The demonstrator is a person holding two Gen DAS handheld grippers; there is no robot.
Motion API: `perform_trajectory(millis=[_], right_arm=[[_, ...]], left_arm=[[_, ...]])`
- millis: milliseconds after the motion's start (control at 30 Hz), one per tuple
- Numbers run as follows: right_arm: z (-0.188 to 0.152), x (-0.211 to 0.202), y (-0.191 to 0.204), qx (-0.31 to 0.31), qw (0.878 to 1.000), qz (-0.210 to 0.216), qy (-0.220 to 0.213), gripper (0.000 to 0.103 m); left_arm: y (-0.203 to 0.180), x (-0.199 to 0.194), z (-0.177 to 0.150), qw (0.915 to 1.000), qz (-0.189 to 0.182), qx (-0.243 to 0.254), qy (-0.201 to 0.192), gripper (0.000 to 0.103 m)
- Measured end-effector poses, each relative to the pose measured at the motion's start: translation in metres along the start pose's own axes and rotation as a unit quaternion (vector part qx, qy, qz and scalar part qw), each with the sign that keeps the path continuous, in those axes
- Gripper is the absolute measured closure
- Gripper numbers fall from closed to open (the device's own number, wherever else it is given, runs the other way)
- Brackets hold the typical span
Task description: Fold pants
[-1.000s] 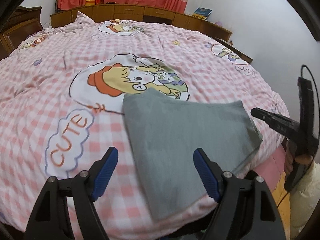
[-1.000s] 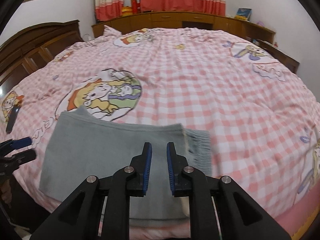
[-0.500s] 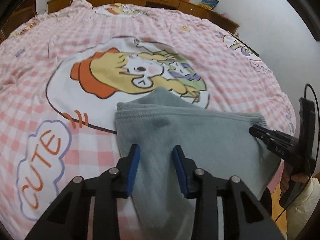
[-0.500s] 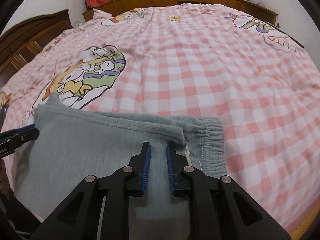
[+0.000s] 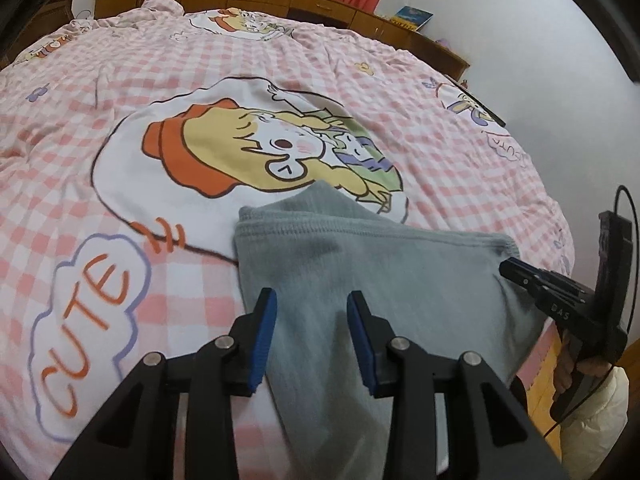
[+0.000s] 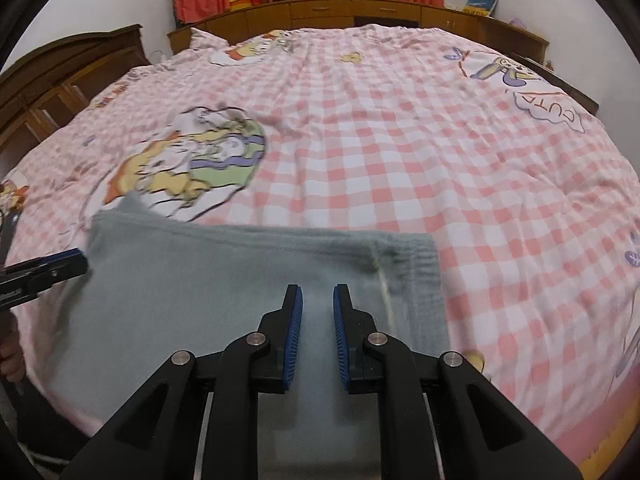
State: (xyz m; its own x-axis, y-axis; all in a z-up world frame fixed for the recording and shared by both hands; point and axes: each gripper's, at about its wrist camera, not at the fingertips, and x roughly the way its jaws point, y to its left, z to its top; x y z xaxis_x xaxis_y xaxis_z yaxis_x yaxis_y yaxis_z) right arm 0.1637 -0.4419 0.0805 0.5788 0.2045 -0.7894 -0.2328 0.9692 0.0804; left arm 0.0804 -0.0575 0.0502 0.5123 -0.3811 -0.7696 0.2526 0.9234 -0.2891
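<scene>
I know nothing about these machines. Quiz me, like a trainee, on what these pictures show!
1. True or false: the grey pants lie folded on the checked bedspread.
2. Which claw has the wider gap between its fingers: left claw or right claw?
3. Multiple choice: the elastic waistband sits at the pants' A) right end in the right wrist view, B) left end, C) hidden underneath.

Key: 1 true; 2 left claw; 3 A.
</scene>
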Motion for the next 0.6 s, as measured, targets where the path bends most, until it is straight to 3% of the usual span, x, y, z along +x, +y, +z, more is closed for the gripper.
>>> perform_trajectory(millis=[167, 267, 367, 600], right_arm=[[-0.019, -0.012, 0.019, -0.011, 1.000, 0.025, 0.011, 0.085], [-0.034, -0.006, 0.023, -0.001, 0.999, 0.033, 0.029, 0.085], [-0.049, 0.003, 0.023, 0.009, 0.998, 0.030, 0.050, 0.084], [-0.069, -0.003, 0.020, 0.034, 0.998, 0.030, 0.046, 0.084]], left_arm=[[-0.001, -0.013, -0.019, 1.0000, 0.006, -0.002, 0.007, 0.057], [-0.001, -0.010, -0.033, 0.9989, 0.037, 0.007, 0.027, 0.056], [0.004, -0.014, -0.043, 0.9994, 0.026, -0.009, 0.021, 0.054], [0.004, -0.017, -0.062, 0.9992, 0.012, -0.023, 0.031, 0.050]])
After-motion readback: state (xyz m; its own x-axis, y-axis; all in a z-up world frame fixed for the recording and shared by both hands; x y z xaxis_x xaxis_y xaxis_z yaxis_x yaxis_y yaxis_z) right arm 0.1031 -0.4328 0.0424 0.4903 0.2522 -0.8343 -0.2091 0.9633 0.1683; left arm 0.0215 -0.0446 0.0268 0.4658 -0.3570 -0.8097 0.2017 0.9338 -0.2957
